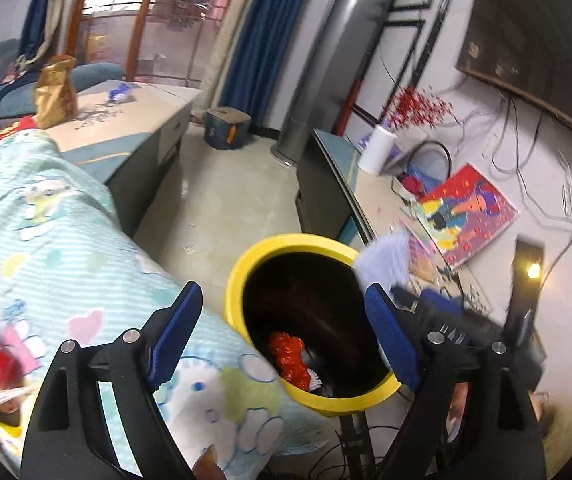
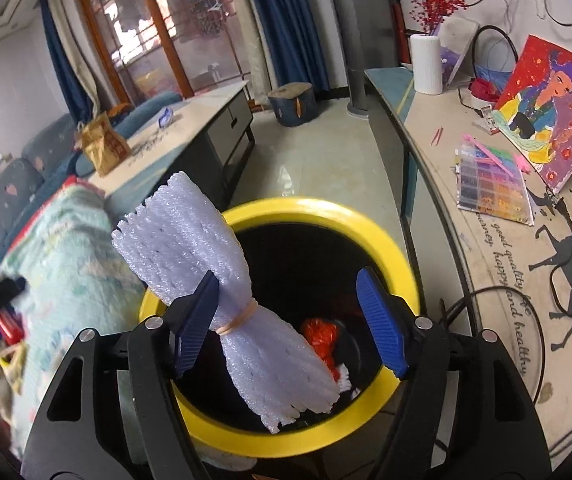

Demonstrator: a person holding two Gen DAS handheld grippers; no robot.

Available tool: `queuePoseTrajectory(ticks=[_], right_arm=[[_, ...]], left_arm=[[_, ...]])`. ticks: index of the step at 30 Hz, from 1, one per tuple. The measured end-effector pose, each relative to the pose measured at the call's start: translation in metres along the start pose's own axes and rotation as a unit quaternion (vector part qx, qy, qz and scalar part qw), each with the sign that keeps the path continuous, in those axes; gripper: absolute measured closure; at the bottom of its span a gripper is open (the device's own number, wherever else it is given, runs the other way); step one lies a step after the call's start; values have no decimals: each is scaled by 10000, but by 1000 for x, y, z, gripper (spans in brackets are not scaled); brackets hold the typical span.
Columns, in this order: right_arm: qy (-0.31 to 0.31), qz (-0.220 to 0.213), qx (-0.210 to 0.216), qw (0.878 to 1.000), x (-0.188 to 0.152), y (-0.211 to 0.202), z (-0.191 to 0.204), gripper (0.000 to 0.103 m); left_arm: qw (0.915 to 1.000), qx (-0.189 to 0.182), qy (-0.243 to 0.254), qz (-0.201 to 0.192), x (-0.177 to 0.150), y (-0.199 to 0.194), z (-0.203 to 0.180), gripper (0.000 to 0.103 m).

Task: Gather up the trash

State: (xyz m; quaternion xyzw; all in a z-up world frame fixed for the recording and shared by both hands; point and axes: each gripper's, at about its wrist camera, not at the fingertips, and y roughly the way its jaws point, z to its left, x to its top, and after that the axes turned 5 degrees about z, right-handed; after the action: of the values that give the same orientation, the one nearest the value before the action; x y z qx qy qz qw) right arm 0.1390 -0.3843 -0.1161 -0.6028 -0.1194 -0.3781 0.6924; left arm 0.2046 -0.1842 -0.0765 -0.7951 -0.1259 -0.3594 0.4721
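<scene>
A yellow-rimmed trash bin (image 1: 286,240) (image 2: 310,206) with a dark inside stands on the floor below both grippers. Crumpled red wrapping (image 1: 290,356) (image 2: 320,334) and some white scraps lie at its bottom. My left gripper (image 1: 281,292) hangs open over the bin with nothing between its fingers. My right gripper (image 2: 289,276) is open too. A white foam-net bundle (image 2: 189,240) tied with a rubber band leans on its left pad (image 2: 195,320), while the right pad stands clear of it. The bundle's lower end hangs inside the bin. Its upper end (image 1: 384,260) shows in the left wrist view.
A bed with a pale green quilt (image 1: 65,220) lies left of the bin. Behind it, a low cabinet carries a gold bag (image 2: 103,146). On the right, a long desk (image 2: 438,168) holds a painting (image 2: 554,108), a bead box (image 2: 494,188), a white roll (image 2: 426,64) and cables.
</scene>
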Motion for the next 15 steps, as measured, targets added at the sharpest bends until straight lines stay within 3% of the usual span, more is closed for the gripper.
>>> queuePoseTrajectory(ticks=[5, 15], right_arm=[[-234, 141, -90, 9996, -14, 10, 22, 33], [-929, 319, -37, 9952, -33, 23, 77, 31]], left_arm=[[9994, 162, -161, -251, 4, -30, 16, 21], [9960, 412, -511, -613, 0, -79, 52, 21]])
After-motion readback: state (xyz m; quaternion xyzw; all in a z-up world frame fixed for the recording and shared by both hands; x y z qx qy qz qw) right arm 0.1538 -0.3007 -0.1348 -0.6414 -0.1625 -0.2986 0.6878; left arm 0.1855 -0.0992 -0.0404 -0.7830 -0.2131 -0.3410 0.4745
